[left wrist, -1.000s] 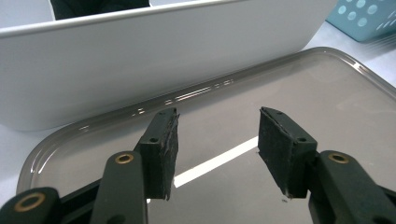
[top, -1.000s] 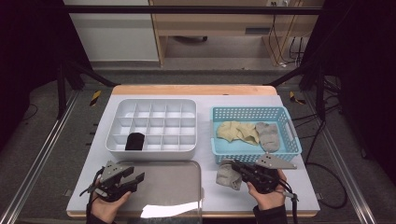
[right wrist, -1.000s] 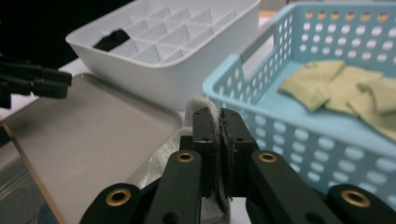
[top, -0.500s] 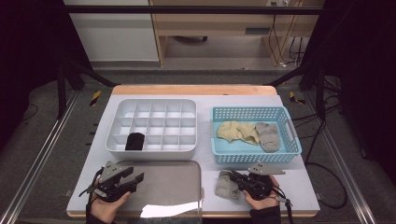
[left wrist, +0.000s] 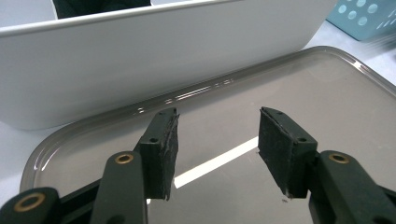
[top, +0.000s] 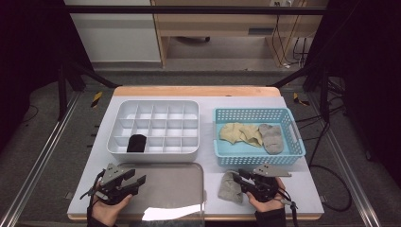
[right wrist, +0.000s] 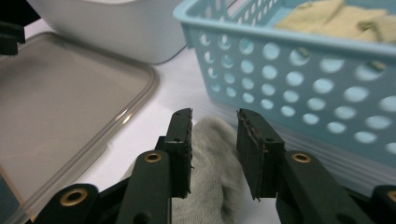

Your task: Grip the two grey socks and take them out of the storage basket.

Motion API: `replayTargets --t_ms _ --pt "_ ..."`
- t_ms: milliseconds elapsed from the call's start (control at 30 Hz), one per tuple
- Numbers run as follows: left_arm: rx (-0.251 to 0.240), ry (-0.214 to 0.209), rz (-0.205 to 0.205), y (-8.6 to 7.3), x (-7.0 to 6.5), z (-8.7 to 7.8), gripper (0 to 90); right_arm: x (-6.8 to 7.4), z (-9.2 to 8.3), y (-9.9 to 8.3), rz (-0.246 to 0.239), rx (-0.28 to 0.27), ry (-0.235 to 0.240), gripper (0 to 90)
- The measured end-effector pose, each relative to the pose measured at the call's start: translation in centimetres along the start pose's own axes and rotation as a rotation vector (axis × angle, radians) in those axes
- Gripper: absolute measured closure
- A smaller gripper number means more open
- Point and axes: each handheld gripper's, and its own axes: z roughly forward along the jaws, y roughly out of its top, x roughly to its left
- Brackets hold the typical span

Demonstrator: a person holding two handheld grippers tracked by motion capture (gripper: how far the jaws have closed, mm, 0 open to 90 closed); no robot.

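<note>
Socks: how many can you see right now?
4. A black one sits in a front cell of the white organizer; a tan and a grey lie in the blue basket; another grey lies on the table between the right gripper's jaws. More could hide beneath.

Landmark: blue basket, right half of table.
Left of basket: white compartment box, narrow bare gap between.
Near side: grey sock just beside the wall; grey lid farther left.
Right of basket: bare table strip, passable.
</note>
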Motion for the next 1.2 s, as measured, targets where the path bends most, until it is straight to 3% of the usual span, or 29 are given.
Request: replayTargets --t_ms 267,600,867,1200 --pt "0.001 0.001 -0.005 0.0 0.0 0.1 46.4 -0.9 -2.1 1.8 0.006 -0.08 -0.04 59.4" --pt "-0.001 -0.001 -0.007 0.0 0.1 0.1 45.8 -3.3 -3.7 4.6 0.027 -0.149 -0.12 52.0" --pt "0.0 -0.001 -0.007 0.0 0.1 0.1 45.8 -5.6 -2.6 7.3 0.035 -0.131 -0.182 49.1" --pt "0.004 -0.001 -0.006 0.0 0.1 0.2 45.8 -8.1 -0.9 9.7 0.057 -0.107 -0.221 47.5"
